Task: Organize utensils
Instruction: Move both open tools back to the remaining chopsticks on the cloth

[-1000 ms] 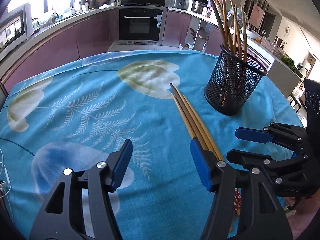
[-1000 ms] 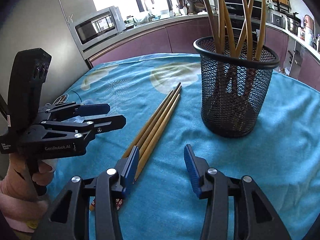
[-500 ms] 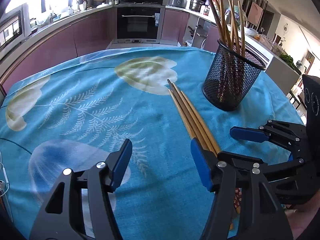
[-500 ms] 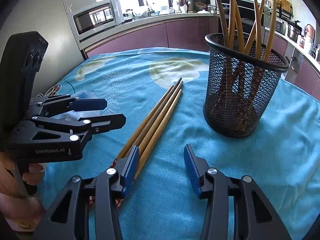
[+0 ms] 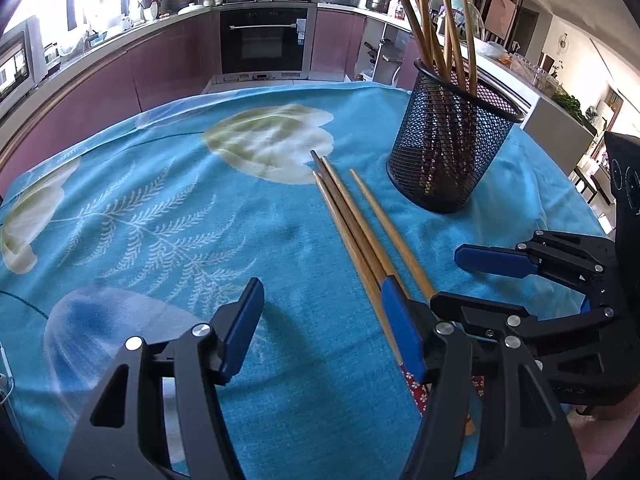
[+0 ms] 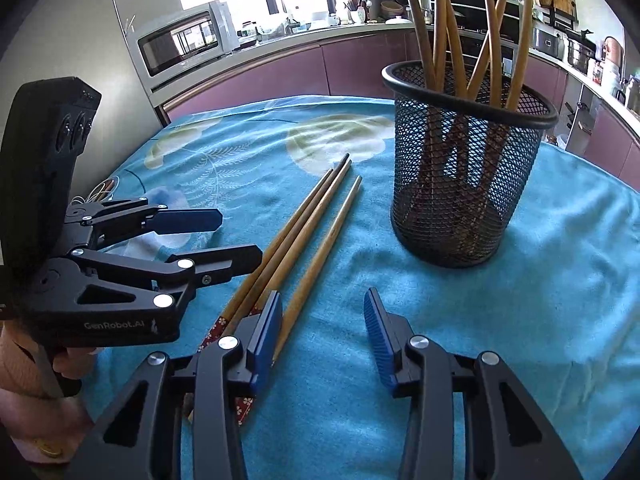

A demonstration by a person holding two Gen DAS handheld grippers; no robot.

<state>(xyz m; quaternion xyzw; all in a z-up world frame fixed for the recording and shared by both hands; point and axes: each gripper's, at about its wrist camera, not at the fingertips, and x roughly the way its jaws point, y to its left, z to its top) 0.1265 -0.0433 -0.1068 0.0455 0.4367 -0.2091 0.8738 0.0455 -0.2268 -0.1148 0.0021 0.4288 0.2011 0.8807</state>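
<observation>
Several wooden chopsticks (image 5: 352, 224) (image 6: 288, 232) lie on the blue cloth, their patterned red ends towards me. One chopstick (image 6: 324, 252) (image 5: 394, 236) lies a little apart on the holder's side. A black mesh holder (image 6: 464, 184) (image 5: 448, 156) stands upright with several chopsticks in it. My right gripper (image 6: 320, 332) (image 5: 460, 280) is low over the near ends, its jaws closing. The lone chopstick runs just inside its left pad (image 6: 266, 336), not pinched. My left gripper (image 5: 320, 328) (image 6: 236, 238) stands open left of the bundle with nothing between its fingers.
The blue flowered tablecloth (image 5: 160, 208) covers a round table that drops off behind the holder. A thin cable (image 6: 100, 190) lies at the table's left edge. Kitchen counters, an oven (image 5: 264, 40) and a microwave (image 6: 180, 44) stand beyond.
One chopstick has come away from the bundle towards the holder. The right gripper's jaws have narrowed slightly. The left gripper is unchanged.
</observation>
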